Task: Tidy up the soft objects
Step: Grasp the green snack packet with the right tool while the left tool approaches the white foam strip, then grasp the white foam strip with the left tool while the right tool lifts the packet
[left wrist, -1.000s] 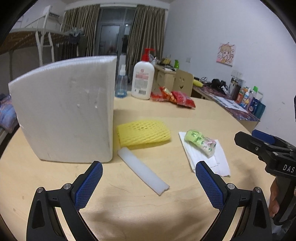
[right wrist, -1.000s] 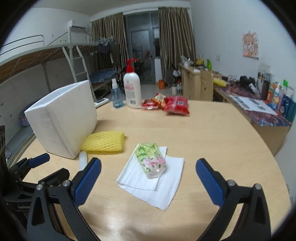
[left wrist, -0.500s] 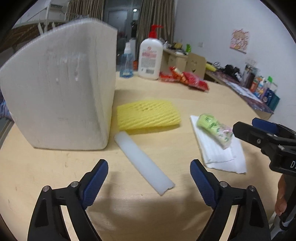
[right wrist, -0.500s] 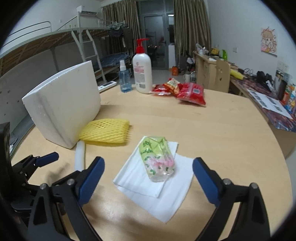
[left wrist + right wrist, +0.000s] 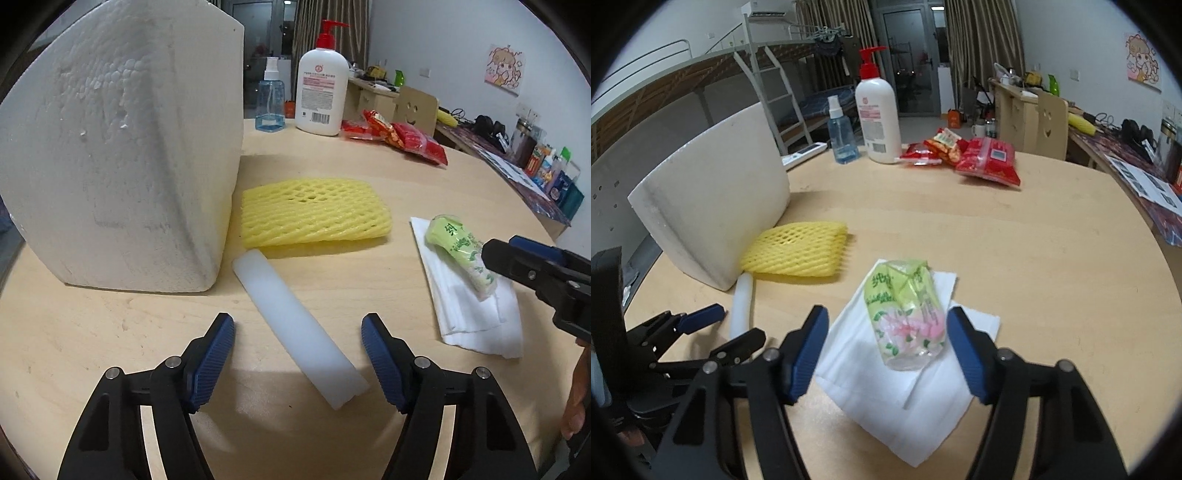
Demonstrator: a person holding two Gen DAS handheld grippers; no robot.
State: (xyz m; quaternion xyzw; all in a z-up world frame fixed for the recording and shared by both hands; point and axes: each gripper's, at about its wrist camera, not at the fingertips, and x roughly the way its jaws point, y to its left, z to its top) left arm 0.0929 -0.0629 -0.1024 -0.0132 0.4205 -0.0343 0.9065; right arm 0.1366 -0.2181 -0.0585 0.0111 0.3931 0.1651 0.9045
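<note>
- Left gripper [image 5: 297, 350]: the white foam strip [image 5: 295, 325] lies on the wooden table [image 5: 424, 184], running diagonally between the blue pads. The jaws have just been closing; a gap shows on each side of the strip, so they stand apart and grip nothing.
- Right gripper [image 5: 884, 347]: the green tissue pack [image 5: 908, 314] lies on folded white paper napkins [image 5: 908, 413], its near end between the pads. The jaws have just been closing; the right pad stands just beside the pack, and contact cannot be confirmed. The left pad is clear of it.
- Pose: both grippers point forward and downward toward the table. The left gripper sits low beside the right one in the right wrist view. Part of a hand [image 5: 576, 398] shows at the right edge of the left wrist view.
- Yellow foam net [image 5: 314, 212]: lies flat, just beyond the strip, beside the white foam block [image 5: 122, 147].
- Count: one strip, one net, one block, one tissue pack, one pump bottle [image 5: 321, 81], one spray bottle [image 5: 271, 105]; red snack packets [image 5: 971, 157] at the far side, number unclear.
</note>
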